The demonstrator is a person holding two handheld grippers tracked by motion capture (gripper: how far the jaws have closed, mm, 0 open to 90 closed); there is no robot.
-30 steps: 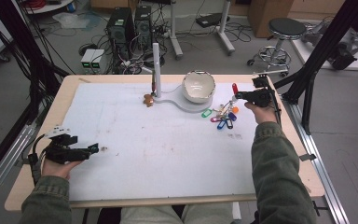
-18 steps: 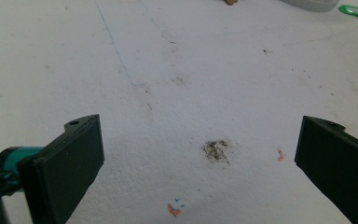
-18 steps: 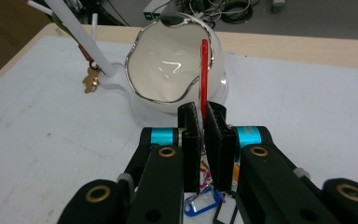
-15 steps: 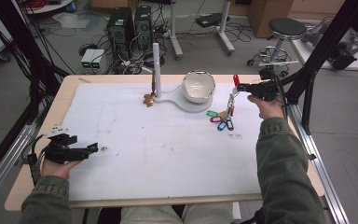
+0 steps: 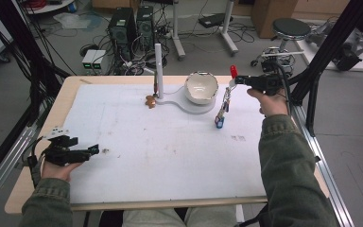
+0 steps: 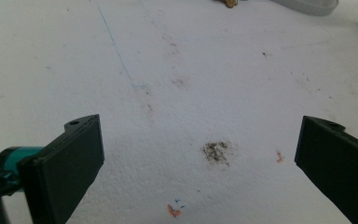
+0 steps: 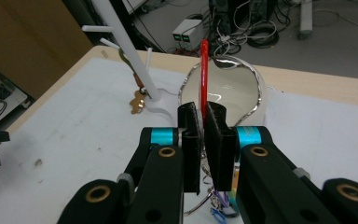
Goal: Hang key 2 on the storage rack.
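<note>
Red key tag [image 7: 204, 70] is pinched upright between the closed right tongs [image 5: 238, 80], with a bunch of coloured keys [image 5: 221, 116] dangling below, just beside the white bowl [image 5: 201, 87]. The left tongs [image 5: 93, 150] rest wide apart, holding nothing, on the white table [image 5: 170, 156].

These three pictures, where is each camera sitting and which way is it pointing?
High view: above the person's side, looking forward and down on the table; both forearms and both grippers show.
Left gripper view: rides the left gripper, looking low across the white mat; its two fingers stand wide apart.
Right gripper view: rides the right gripper, facing the bowl and white stand; its fingers clamp a red tag.
Shared: bowl and stand also appear from above.
</note>
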